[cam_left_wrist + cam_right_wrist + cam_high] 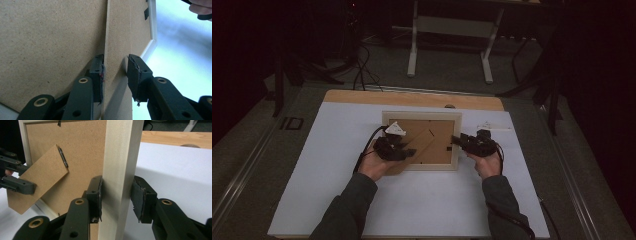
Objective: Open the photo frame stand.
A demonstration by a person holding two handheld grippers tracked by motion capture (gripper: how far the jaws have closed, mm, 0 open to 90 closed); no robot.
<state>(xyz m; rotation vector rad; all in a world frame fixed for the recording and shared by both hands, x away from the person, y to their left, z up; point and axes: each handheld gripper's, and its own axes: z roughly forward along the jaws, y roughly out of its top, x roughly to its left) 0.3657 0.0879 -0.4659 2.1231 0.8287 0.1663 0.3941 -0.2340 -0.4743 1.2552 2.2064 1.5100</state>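
Two tools: both at one picture frame (422,119), face-down on the white desk (337,150).
Frame: backing board up, pale wooden border around it.
Stand flap (37,178): brown hardboard, hinged to the backing, tilted outward.
Left tool (115,75): astride the flap's edge; one pad touches, the other stands just off it; not clamped.
Right tool (117,195): pinching the frame's right border, pads on both faces.
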